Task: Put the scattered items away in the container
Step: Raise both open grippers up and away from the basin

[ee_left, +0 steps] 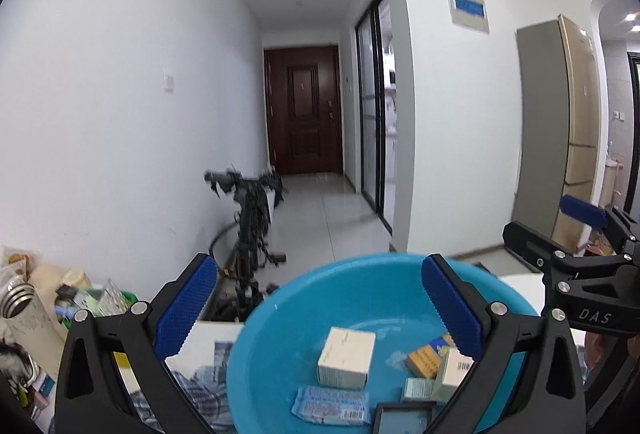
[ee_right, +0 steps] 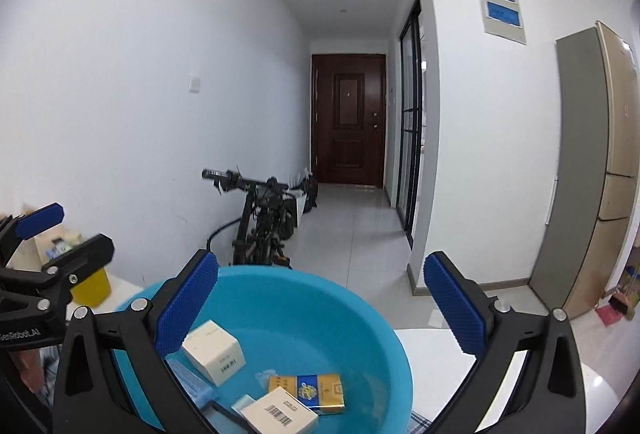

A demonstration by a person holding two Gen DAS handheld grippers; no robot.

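Boxes are lying inside the blue basin (ee_left: 280, 318), the white carton (ee_left: 346, 358) upright among them. Left tool (ee_left: 318, 308) and right tool (ee_right: 320, 308) are hovering wide, holding nothing. Risk: a low pass could be clipping the rim, tipping it off the white counter (ee_right: 448, 350). Bicycle (ee_right: 260, 218) is leaning in the tiled hallway.
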